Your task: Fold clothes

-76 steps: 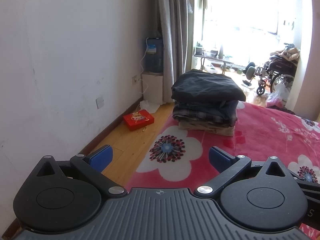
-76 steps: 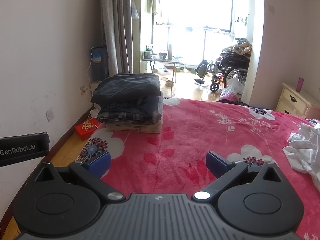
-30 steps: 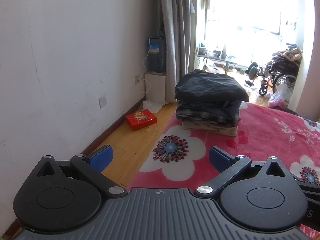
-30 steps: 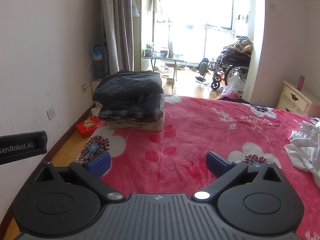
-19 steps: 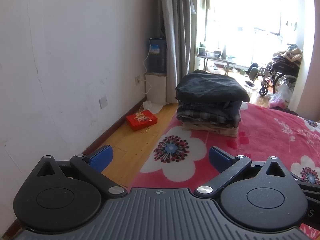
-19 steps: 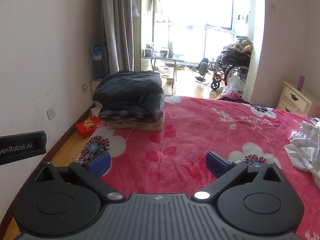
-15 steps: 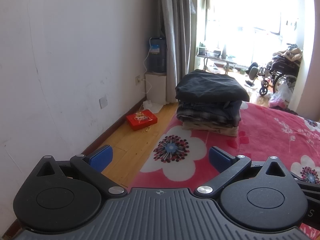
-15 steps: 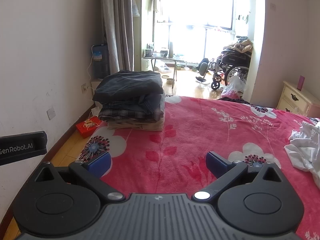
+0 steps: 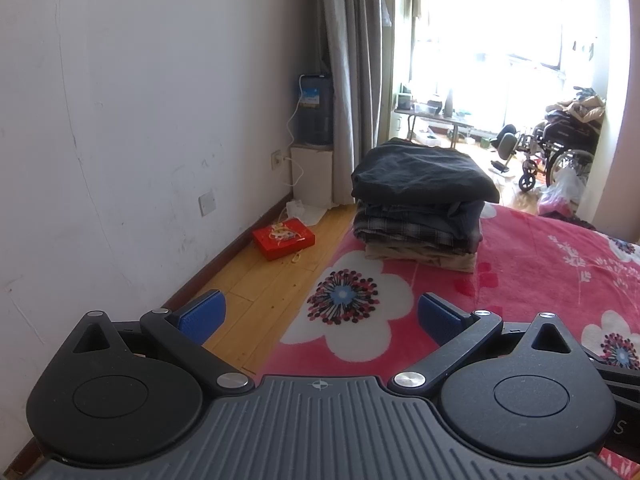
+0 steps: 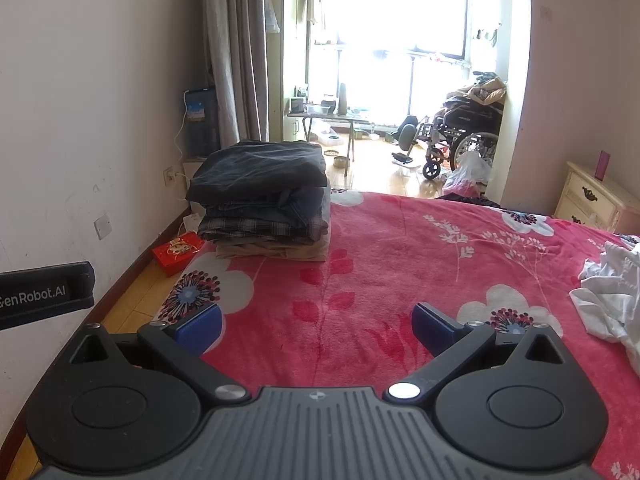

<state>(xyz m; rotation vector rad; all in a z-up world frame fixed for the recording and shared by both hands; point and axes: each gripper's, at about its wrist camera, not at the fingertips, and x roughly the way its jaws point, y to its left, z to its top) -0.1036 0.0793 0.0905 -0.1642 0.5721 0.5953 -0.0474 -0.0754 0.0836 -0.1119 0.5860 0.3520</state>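
This was a lived-in bedroom in a home: a bed (image 10: 400,248) under a red flowered blanket filled most of the floor, with a cream nightstand (image 10: 596,200) beside it. Grey curtains (image 9: 352,72) framed a sunlit alcove holding a wheelchair (image 10: 468,136) and a small table (image 10: 328,118). A water dispenser (image 9: 314,136) stood by the wall.

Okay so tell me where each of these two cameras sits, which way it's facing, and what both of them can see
Left wrist: on the open left gripper, above the bed's left edge, facing the folded clothes stack, wall and red box.
Right wrist: on the open right gripper, over the red blanket, facing the window; white unfolded garment at right, the other gripper's body at left.
Shared: stack, red box, wheelchair.
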